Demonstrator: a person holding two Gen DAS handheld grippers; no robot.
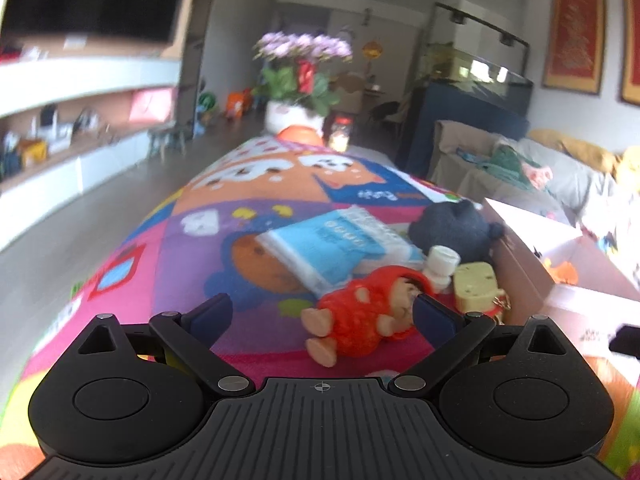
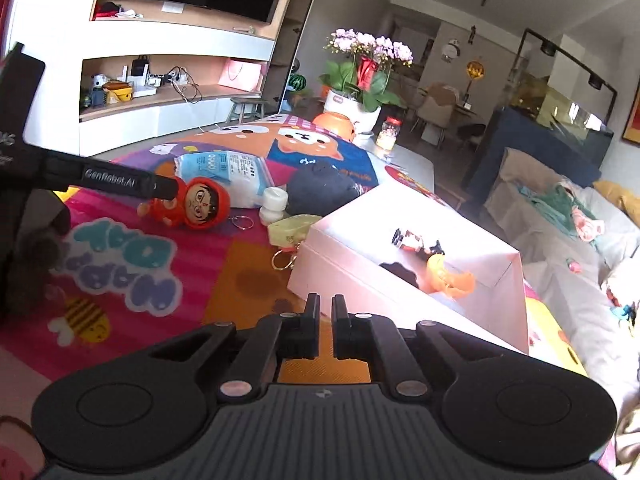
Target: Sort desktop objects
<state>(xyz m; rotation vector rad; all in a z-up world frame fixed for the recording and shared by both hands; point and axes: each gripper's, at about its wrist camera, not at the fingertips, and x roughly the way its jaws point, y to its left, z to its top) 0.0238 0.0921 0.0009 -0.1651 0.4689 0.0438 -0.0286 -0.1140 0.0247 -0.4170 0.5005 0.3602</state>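
Right gripper (image 2: 326,312) sits lowest in its own view, fingers nearly together with only a thin slit between them, nothing held, hovering over the play mat (image 2: 120,280) just short of the pink box (image 2: 340,264). Mat print beside it reads as big teal bubble letters, upside down from this angle; I can't make out the word. Pink box is the landmark: open top, holding a small black-and-white-and-red figure (image 2: 410,242) and an orange toy (image 2: 450,276). Just left of the box: a pale yellow cheese-shaped keychain (image 2: 290,230) with a gold ring, touching or nearly touching the box wall. Beyond that, a small white bottle (image 2: 274,202), and past it a dark plush (image 2: 320,190). Further left of the box lies the red-hooded doll (image 2: 200,208), face toward the right camera, with a loose wire ring (image 2: 241,222) just beside it. Behind the doll, a blue-and-white tissue pack (image 2: 228,174) with small printed text, too small to read. Left gripper (image 1: 322,316) is spread wide, fingers straddling the doll (image 1: 360,320): the right pad overlaps the doll's head, the left pad is well clear of its feet, not clamped. Seen from the right wrist, the left tool's arm carries white "GenRobot.AI" lettering (image 2: 110,184), its tip at the doll's hood. At the mat's far end, well beyond the box, are a white pot of pink flowers (image 2: 360,80) and a small jar (image 2: 388,134). Left view is motion-blurred.
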